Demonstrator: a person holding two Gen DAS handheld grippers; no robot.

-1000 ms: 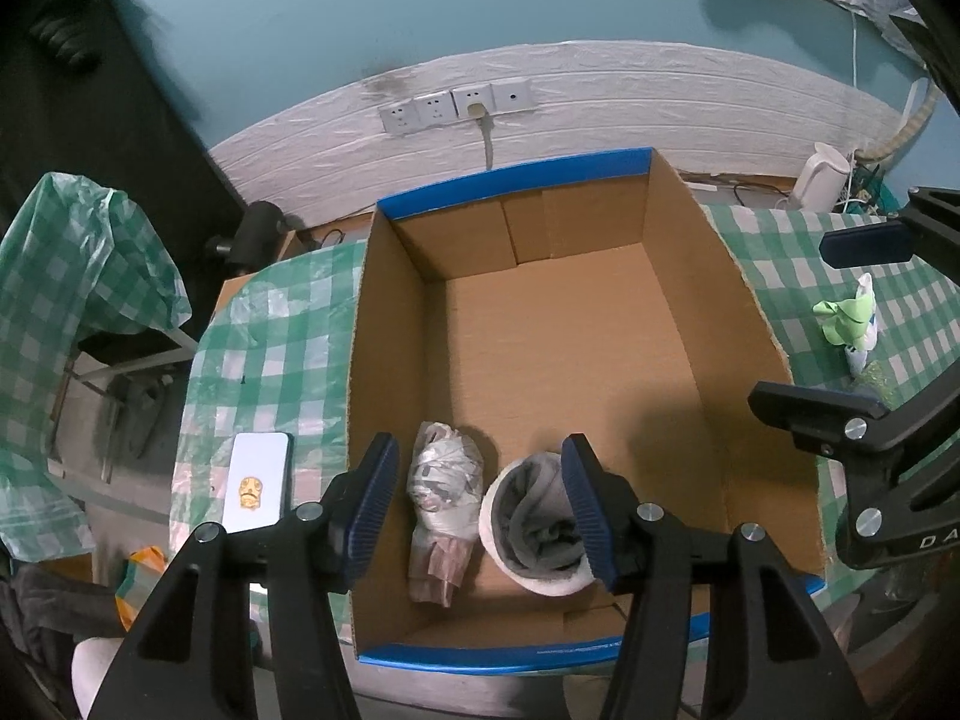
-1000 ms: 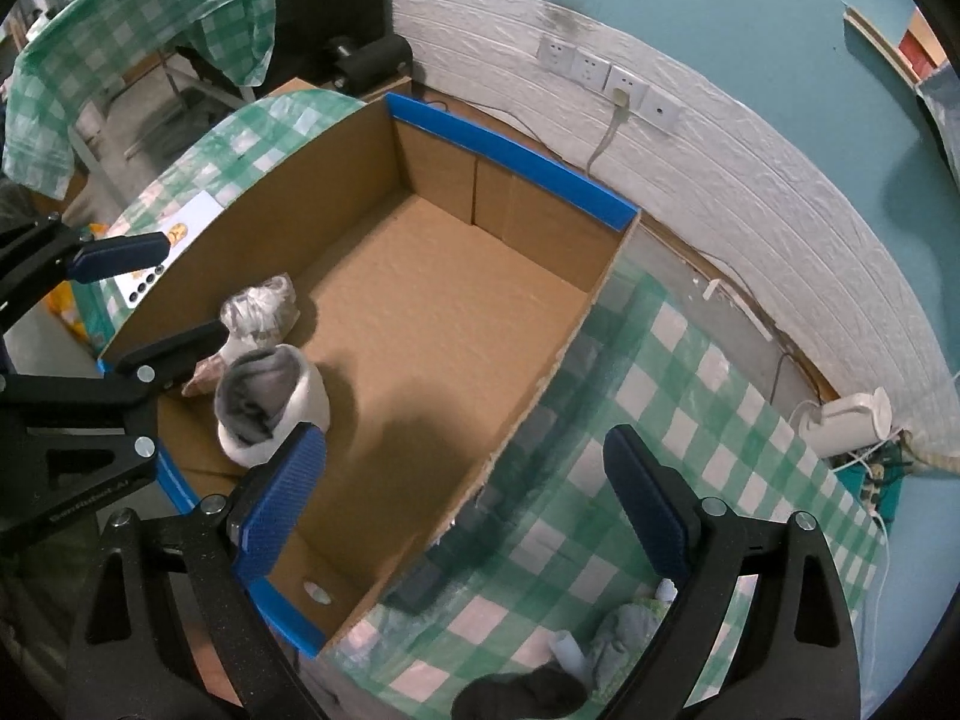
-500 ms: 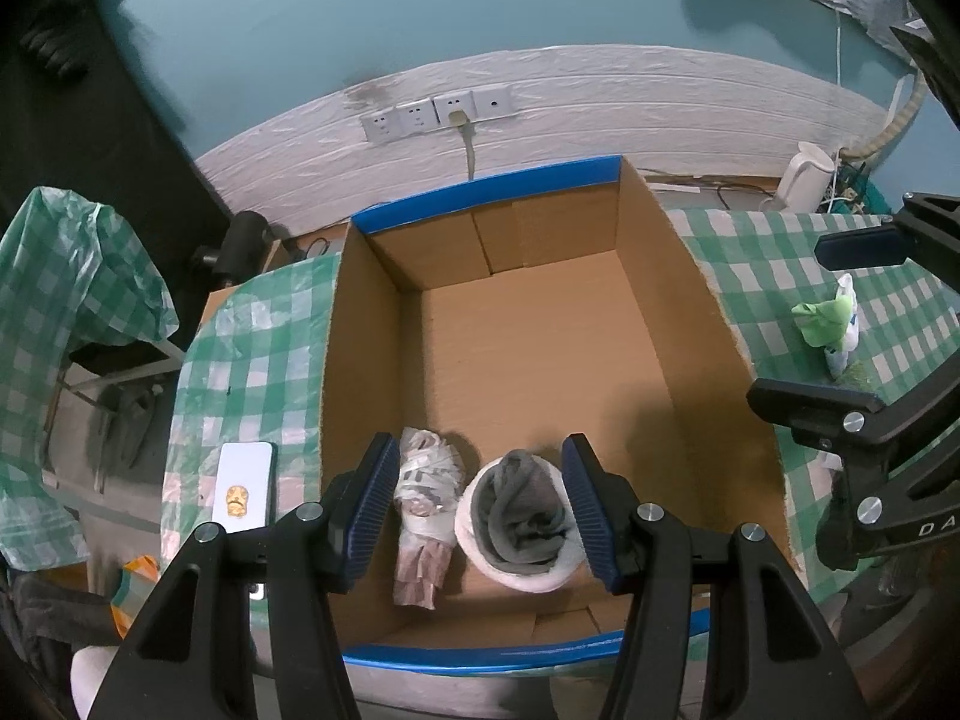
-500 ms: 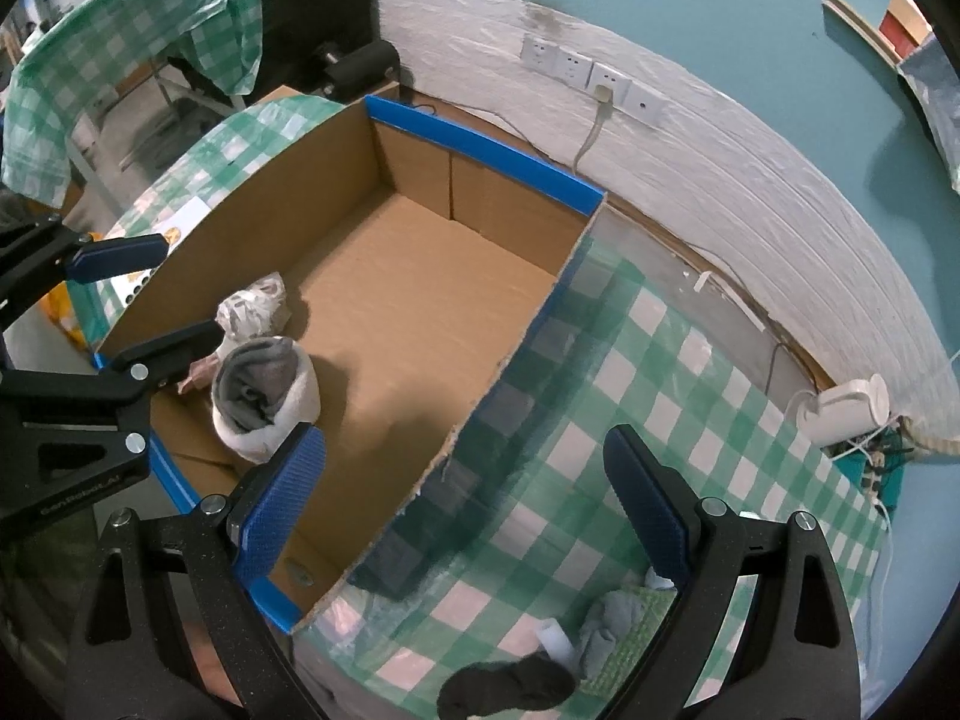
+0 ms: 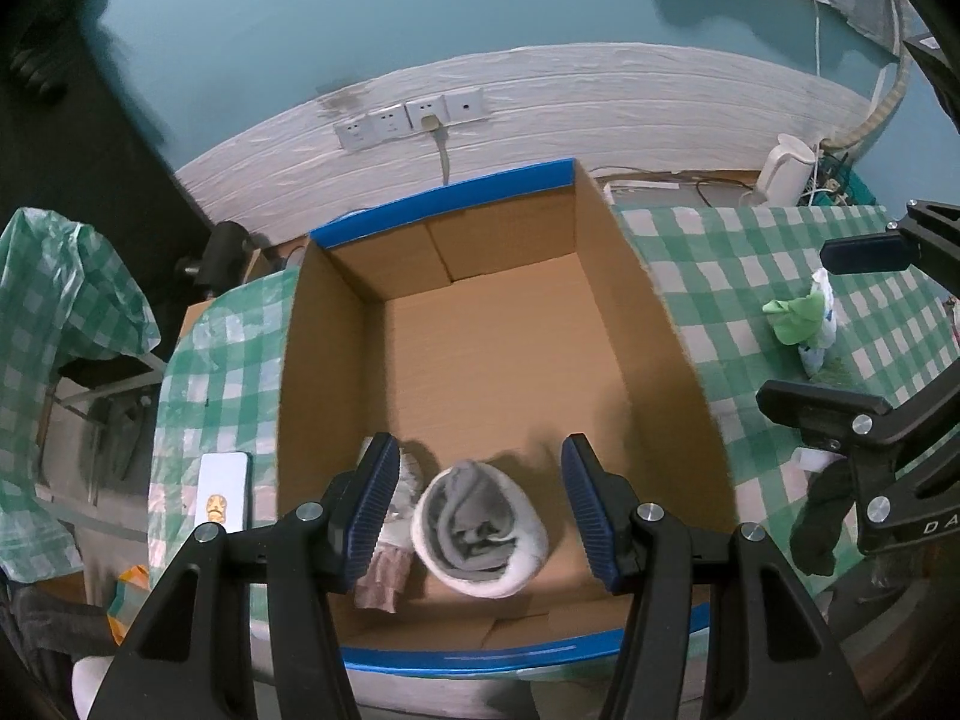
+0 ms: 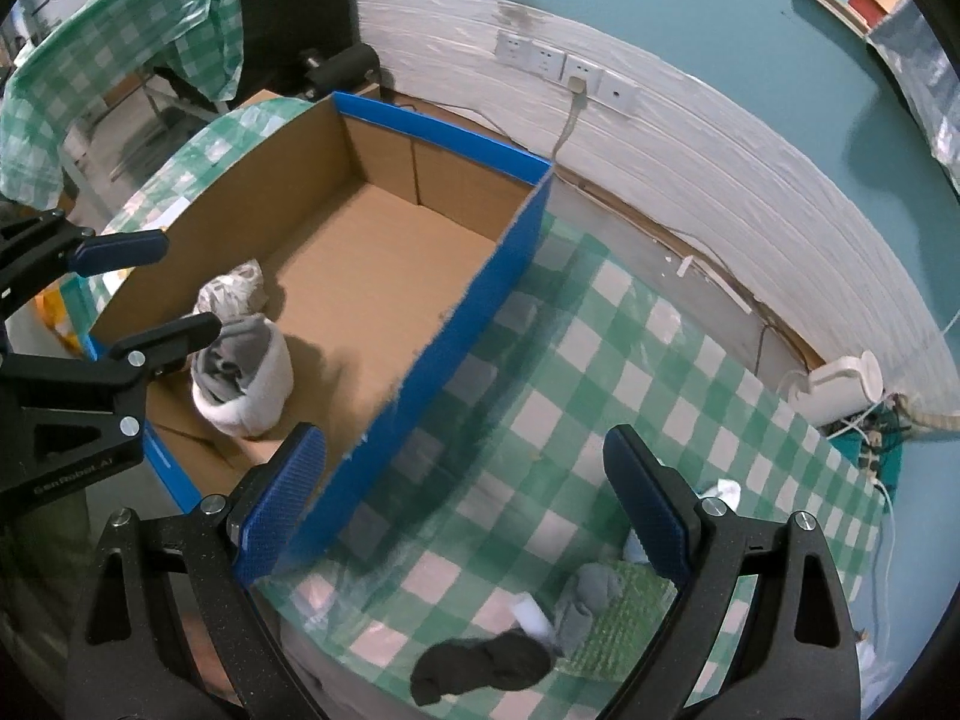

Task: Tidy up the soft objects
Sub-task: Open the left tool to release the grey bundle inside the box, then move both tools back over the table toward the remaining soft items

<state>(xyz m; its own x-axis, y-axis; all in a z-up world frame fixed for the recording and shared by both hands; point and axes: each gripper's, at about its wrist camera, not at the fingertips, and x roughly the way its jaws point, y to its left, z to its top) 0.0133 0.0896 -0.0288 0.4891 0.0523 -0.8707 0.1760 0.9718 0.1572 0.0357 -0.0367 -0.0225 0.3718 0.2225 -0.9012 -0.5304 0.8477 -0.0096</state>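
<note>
Both grippers gaping wide with nothing held, 2 rolled socks boxed, so I'd drop the right gripper (image 6: 465, 489) straight over the black sock (image 6: 480, 669) and pinch mid-bundle.

This looks like a room in a home: a teal wall (image 5: 300, 48) with wall sockets (image 5: 408, 120), a table with a green checked cloth (image 6: 600, 372), and a white kettle (image 6: 840, 387).

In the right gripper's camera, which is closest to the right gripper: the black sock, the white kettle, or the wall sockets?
1. Black sock, on the checked cloth just below the right gripper.
2. White kettle, far right by the wall.
3. White wall sockets, up on the wall.
</note>
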